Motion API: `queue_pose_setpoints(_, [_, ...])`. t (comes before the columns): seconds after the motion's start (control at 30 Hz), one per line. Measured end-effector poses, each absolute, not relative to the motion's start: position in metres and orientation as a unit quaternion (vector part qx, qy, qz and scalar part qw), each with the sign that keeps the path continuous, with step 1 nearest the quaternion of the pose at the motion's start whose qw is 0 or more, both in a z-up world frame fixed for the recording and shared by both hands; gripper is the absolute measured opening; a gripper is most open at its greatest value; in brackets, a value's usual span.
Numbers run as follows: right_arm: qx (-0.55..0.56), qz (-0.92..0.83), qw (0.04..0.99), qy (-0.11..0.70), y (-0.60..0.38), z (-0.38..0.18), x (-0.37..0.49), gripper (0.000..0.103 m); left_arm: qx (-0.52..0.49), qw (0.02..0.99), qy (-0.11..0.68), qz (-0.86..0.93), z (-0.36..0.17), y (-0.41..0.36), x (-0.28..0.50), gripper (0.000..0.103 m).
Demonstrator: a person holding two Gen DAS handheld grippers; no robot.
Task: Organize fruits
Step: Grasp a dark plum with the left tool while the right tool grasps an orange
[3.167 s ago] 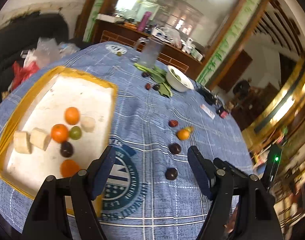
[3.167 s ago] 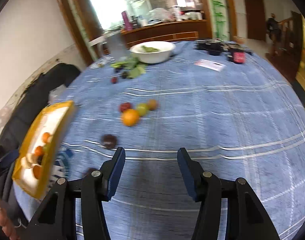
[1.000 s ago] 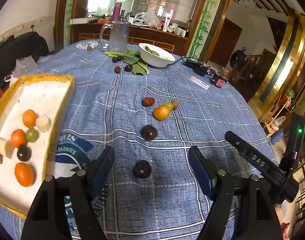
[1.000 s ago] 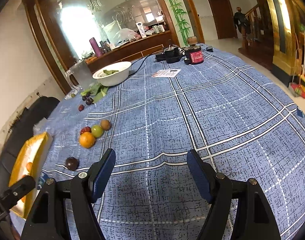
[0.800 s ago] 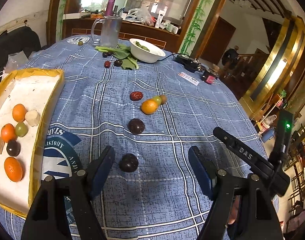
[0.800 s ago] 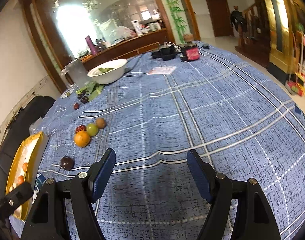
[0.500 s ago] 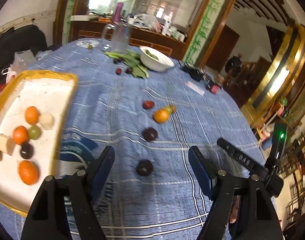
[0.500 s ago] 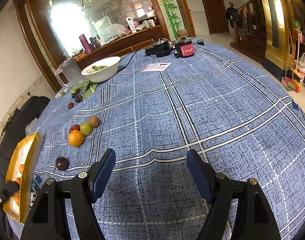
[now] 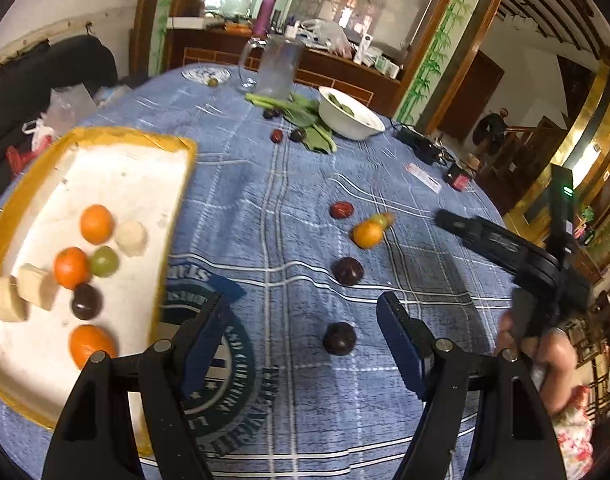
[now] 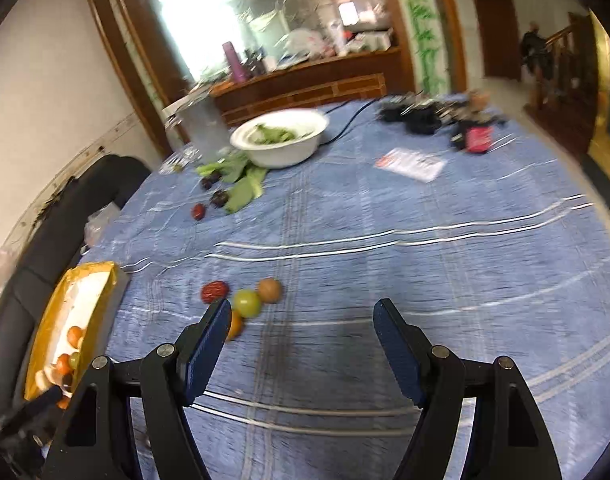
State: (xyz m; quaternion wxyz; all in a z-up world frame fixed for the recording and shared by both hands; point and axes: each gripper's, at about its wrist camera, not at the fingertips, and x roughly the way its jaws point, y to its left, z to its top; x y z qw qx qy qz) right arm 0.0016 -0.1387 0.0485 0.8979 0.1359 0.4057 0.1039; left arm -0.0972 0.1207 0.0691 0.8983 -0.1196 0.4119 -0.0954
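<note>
Matt woven tablecloth [image 9: 305,208] — glossy white bowl [image 9: 351,120], clear glass jug [image 9: 275,66].

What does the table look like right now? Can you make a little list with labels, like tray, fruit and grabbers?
tray: yellow rim, white inside, on the blue tablecloth
fruit in tray: three oranges, one green fruit, one dark fruit, pale chunks
loose fruit: two dark plums, an orange, a red fruit
left gripper: open, empty, near plum close ahead of it
right gripper: closing, nothing between its jaws
bowl: white, holds greens
</note>
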Motion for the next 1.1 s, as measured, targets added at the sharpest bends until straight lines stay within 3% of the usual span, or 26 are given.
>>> queue_pose_setpoints(0.03, [0.142, 0.121, 0.888, 0.421, -0.133, 0.042, 0.009, 0.045, -0.115, 0.899, 0.411, -0.095, 0.069, 0.118, -0.097, 0.075])
queue_pose_setpoints(0.07, [0.153, 0.137, 0.876, 0.437, -0.126, 0.033, 0.015, 0.038, -0.104, 0.903, 0.407, -0.092, 0.069, 0.116, -0.098, 0.075])
queue_pose_setpoints(0.7, [0.092, 0.191, 0.872, 0.441, -0.049, 0.009, 0.022, 0.035, -0.068, 0.902, 0.415, -0.094, 0.053, 0.112, -0.085, 0.075])
queue_pose_setpoints(1.1, [0.188, 0.136, 0.887, 0.400, -0.126, 0.040, -0.004, 0.035, 0.015, 0.884, 0.447, -0.136, 0.032, 0.043, -0.036, 0.074])
